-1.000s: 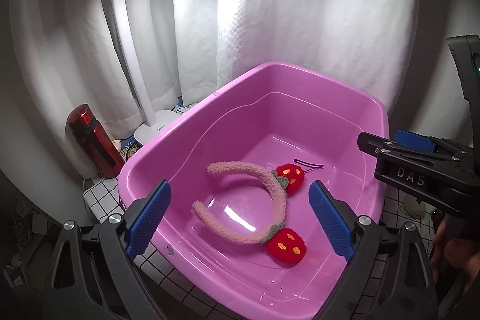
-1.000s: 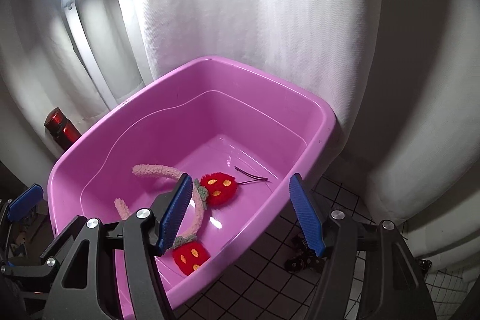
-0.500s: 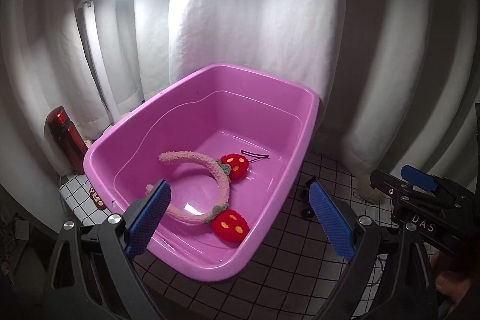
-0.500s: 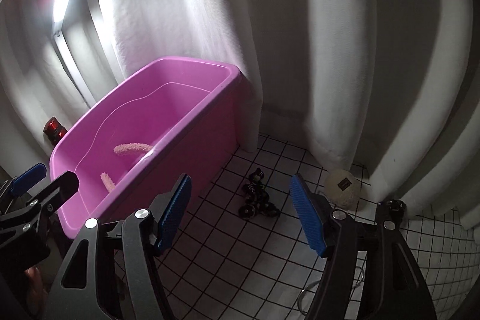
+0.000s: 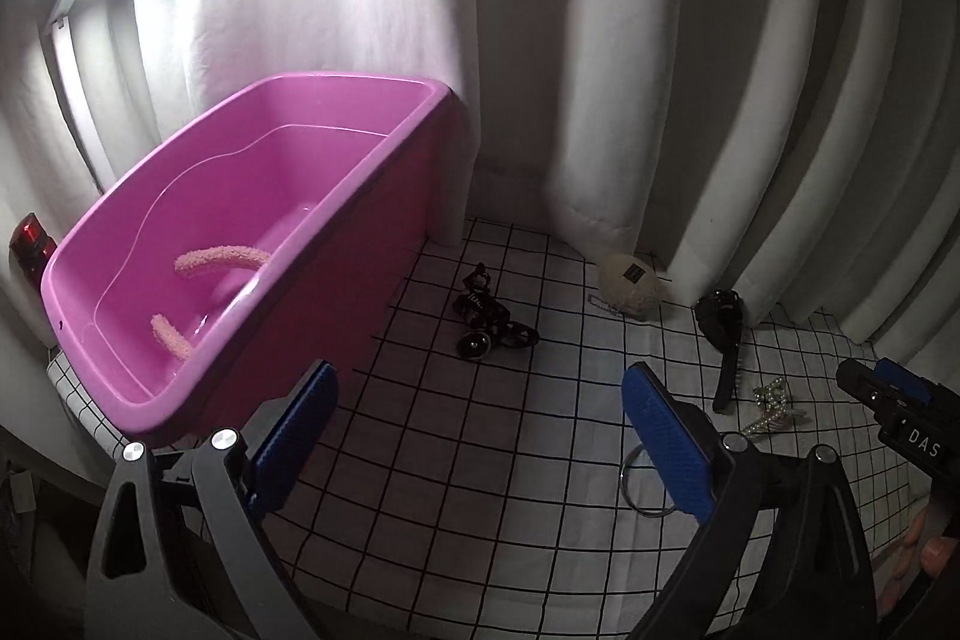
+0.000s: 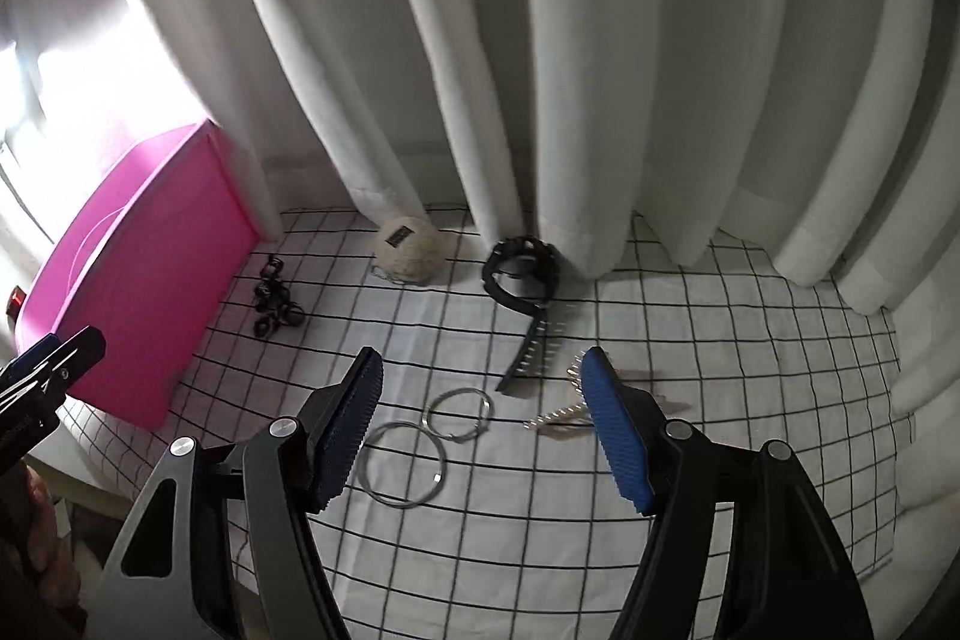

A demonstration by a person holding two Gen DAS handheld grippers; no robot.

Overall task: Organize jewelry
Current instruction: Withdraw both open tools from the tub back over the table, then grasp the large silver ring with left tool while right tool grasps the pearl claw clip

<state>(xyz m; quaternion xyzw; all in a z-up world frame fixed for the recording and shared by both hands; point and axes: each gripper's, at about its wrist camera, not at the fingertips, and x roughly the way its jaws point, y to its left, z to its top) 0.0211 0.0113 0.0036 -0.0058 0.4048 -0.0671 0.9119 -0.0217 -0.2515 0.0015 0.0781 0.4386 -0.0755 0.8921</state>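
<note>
A pink tub (image 5: 336,244) (image 6: 150,280) stands at the left on the checked cloth and holds a fluffy pink headband (image 5: 222,259). On the cloth lie a black beaded piece (image 5: 489,313) (image 6: 273,307), a beige ball charm (image 5: 630,283) (image 6: 411,247), a black studded band (image 6: 522,292) (image 5: 723,328), two silver rings (image 6: 432,430) and a pearl clip (image 6: 561,415) (image 5: 771,403). My left gripper (image 5: 480,436) is open and empty beside the tub. My right gripper (image 6: 480,424) is open and empty above the rings.
White curtains (image 6: 540,40) hang along the back edge of the cloth. A red bottle (image 5: 30,241) stands behind the tub at far left. The checked cloth (image 6: 720,340) stretches to the right.
Both grippers swung right, away from the tub, toward the loose jewelry on the cloth. The rings, band and pearl clip came into view. Both stayed open.
</note>
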